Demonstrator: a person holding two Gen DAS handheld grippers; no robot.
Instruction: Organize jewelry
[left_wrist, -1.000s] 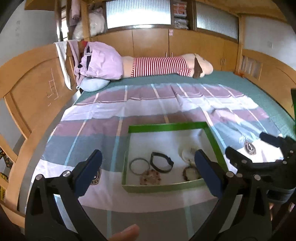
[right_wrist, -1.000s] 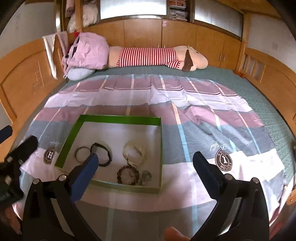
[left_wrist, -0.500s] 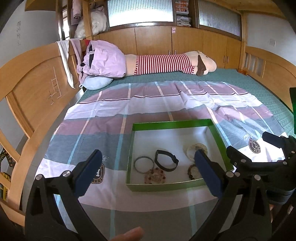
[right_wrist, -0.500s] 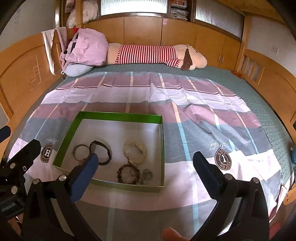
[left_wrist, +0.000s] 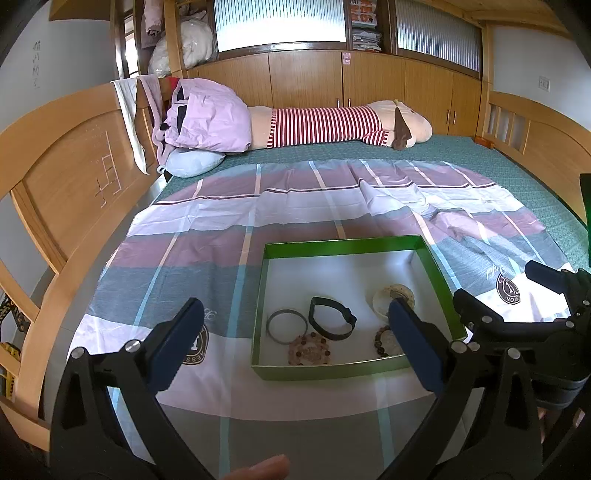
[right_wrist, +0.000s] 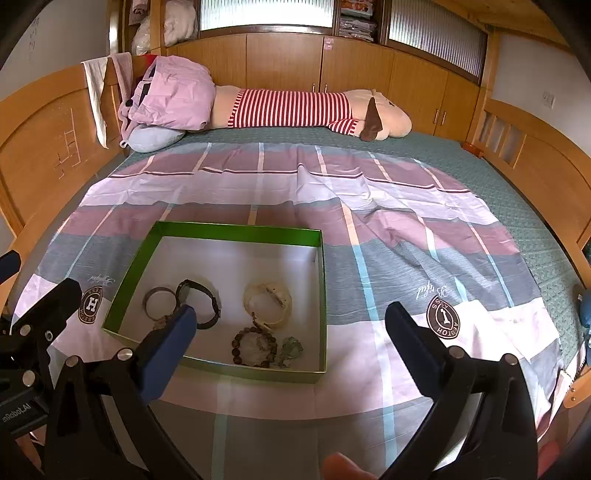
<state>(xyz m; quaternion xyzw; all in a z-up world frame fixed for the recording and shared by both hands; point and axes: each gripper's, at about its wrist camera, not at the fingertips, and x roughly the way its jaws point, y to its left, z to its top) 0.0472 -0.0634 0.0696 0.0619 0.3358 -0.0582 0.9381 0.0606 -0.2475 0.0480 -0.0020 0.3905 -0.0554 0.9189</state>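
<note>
A shallow green box (left_wrist: 338, 246) (right_wrist: 236, 229) with a white floor lies on the striped bedsheet. It holds a silver bangle (left_wrist: 287, 326) (right_wrist: 158, 303), a black band (left_wrist: 331, 323) (right_wrist: 199, 299), a pink bead bracelet (left_wrist: 308, 349), a dark bead bracelet (right_wrist: 254, 346) (left_wrist: 384, 339), a cream bracelet (right_wrist: 267, 302) (left_wrist: 389, 299) and a small greenish piece (right_wrist: 291, 350). My left gripper (left_wrist: 295, 343) is open and empty, above the box's near edge. My right gripper (right_wrist: 291, 343) is open and empty, above the box's near right corner.
The bed has wooden boards on the left (left_wrist: 66, 184) and right (right_wrist: 535, 162). A pink quilt (left_wrist: 207, 118), a blue pillow (left_wrist: 192, 164) and a long striped plush toy (left_wrist: 332, 127) lie at the far end. The right gripper's frame (left_wrist: 535, 325) shows right of the box.
Both grippers have drawn back and risen slightly, so the box sits a little farther off in both views. Both stay open and empty. Nothing in the box has moved.
</note>
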